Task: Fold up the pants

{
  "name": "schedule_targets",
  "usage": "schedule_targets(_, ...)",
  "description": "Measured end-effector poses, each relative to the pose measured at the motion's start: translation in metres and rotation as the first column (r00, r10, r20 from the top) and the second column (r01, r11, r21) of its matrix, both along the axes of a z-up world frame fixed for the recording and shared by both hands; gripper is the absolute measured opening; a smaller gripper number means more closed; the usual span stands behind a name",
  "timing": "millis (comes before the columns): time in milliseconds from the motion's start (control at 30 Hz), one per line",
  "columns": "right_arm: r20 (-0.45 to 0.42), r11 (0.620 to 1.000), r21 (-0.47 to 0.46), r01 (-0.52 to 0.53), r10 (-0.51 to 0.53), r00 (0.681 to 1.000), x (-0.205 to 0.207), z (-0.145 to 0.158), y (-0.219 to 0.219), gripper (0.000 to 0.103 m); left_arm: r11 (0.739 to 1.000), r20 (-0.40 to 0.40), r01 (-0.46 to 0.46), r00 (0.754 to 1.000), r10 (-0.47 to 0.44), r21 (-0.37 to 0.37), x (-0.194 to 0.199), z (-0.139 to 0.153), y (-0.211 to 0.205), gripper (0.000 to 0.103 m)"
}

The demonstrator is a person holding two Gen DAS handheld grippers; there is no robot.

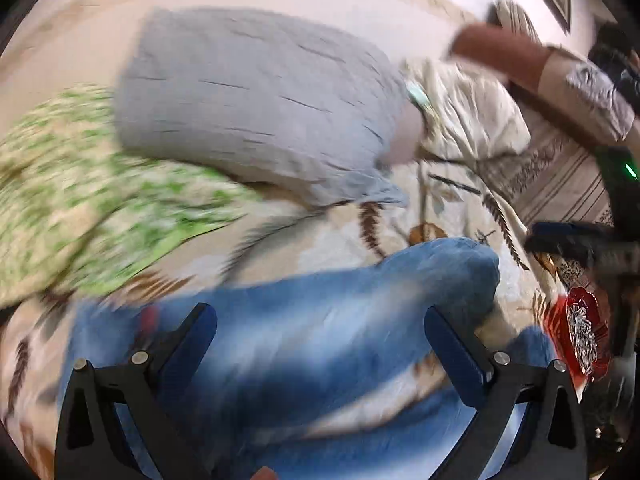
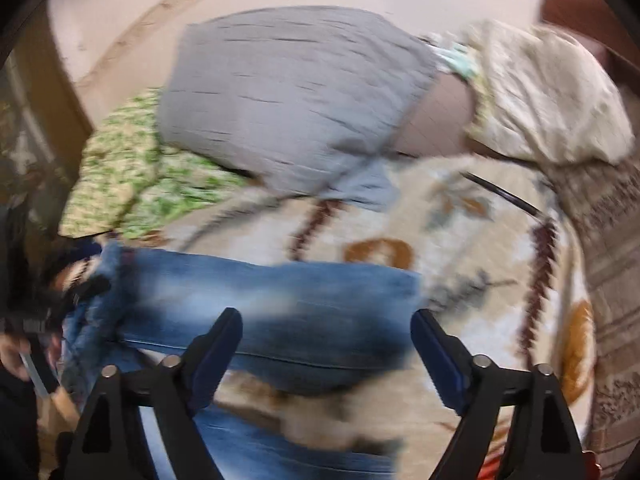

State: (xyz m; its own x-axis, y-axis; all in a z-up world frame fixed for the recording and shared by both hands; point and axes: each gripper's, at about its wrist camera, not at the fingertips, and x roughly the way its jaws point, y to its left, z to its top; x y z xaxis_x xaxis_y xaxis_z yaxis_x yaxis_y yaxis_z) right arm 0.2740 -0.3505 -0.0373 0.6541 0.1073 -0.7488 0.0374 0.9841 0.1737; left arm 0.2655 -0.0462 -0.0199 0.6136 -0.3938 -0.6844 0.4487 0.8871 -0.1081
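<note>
The faded blue denim pants (image 1: pixel 320 320) are seen lying folded across the leaf-patterned cream bedspread (image 1: pixel 460 208), below a grey pillow (image 1: pixel 256 96). The left hand-held gripper (image 1: pixel 320 340) and the right hand-held gripper (image 2: pixel 326 344) are spread wide, nothing gripped. The fold could spring open, since the stiff denim is left unpressed.

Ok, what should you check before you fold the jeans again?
1. Left gripper open, nothing pinched: ok.
2. Right gripper open, nothing pinched: ok.
3. Blue jeans lying on the patterned bedspread: ok.
4. Jeans folded over already: ok, a doubled band shows.
5. Fold edges lined up neatly: cannot tell, pictures blurred.
6. Grey pillow clear of the jeans: ok.
</note>
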Motion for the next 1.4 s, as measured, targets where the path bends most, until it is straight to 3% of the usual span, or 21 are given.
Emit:
schedule_targets(67,0.01,0.997,0.033,-0.071,0.071,0.997,0.011,0.006,0.03,0.09,0.999,0.008,-0.046,0.999,0.046,-0.011,-0.027,-0.006,0.031,0.103)
schedule_targets(167,0.009,0.986,0.056,-0.158,0.158,0.987,0.034,0.007,0.08,0.091,0.983,0.012,-0.163,0.986,0.165,-0.086,-0.068,-0.024,0.08,0.103)
schedule_targets(267,-0.028,0.961,0.086,-0.263,0.266,0.963,0.062,-0.001,0.137,0.097,0.926,-0.042,-0.335,0.942,0.333,-0.175,-0.102,-0.05,0.131,0.103)
schedule_targets(300,-0.04,0.948,0.088,-0.306,0.31,0.95,0.072,-0.004,0.159,0.1,0.896,-0.057,-0.398,0.917,0.395,-0.195,-0.115,-0.06,0.151,0.103)
schedule_targets(367,-0.075,0.92,0.061,-0.386,0.39,0.918,0.088,-0.009,0.206,0.103,0.86,-0.071,-0.467,0.884,0.462,-0.205,-0.13,-0.07,0.175,0.103)
schedule_targets(533,-0.121,0.869,-0.006,-0.495,0.491,0.863,0.121,-0.024,0.298,0.103,0.825,-0.079,-0.543,0.84,0.537,-0.159,-0.146,-0.091,0.207,0.103)
schedule_targets(633,-0.152,0.836,-0.041,-0.548,0.537,0.83,0.137,-0.033,0.346,0.103,0.821,-0.064,-0.559,0.829,0.555,-0.12,-0.146,-0.098,0.213,0.103)
schedule_targets(833,-0.243,0.79,-0.153,-0.594,0.552,0.797,0.183,-0.066,0.42,0.103,0.822,-0.056,-0.57,0.821,0.568,-0.018,-0.141,-0.116,0.219,0.103)
schedule_targets(933,-0.265,0.777,-0.226,-0.587,0.531,0.805,0.2,-0.082,0.44,0.103,0.818,-0.092,-0.576,0.814,0.573,-0.007,-0.138,-0.127,0.225,0.103)
schedule_targets(1100,-0.304,0.794,-0.272,-0.544,0.466,0.831,0.224,-0.109,0.459,0.1,0.841,-0.149,-0.542,0.832,0.535,-0.004,-0.134,-0.138,0.223,0.103)
schedule_targets(1167,-0.337,0.787,-0.302,-0.537,0.439,0.833,0.227,-0.12,0.463,0.072,0.835,-0.129,-0.55,0.828,0.546,0.0,-0.137,-0.136,0.222,0.091)
schedule_targets(1200,-0.348,0.788,-0.315,-0.529,0.422,0.837,0.228,-0.124,0.462,0.047,0.831,-0.123,-0.557,0.825,0.552,-0.002,-0.138,-0.135,0.222,0.063)
schedule_targets(1233,-0.347,0.795,-0.325,-0.512,0.404,0.847,0.228,-0.126,0.46,0.036,0.826,-0.122,-0.564,0.82,0.56,-0.001,-0.138,-0.134,0.223,0.046)
schedule_targets(1267,-0.34,0.795,-0.333,-0.507,0.4,0.851,0.227,-0.127,0.459,0.034,0.82,-0.123,-0.573,0.814,0.568,-0.003,-0.139,-0.134,0.225,0.037)
schedule_targets(1333,-0.334,0.777,-0.347,-0.525,0.421,0.843,0.222,-0.128,0.456,0.018,0.825,-0.128,-0.564,0.821,0.557,-0.034,-0.141,-0.131,0.226,0.011)
schedule_targets(1400,-0.311,0.782,-0.346,-0.518,0.425,0.85,0.219,-0.122,0.451,0.014,0.822,-0.078,-0.569,0.821,0.565,-0.031,-0.144,-0.123,0.224,0.011)
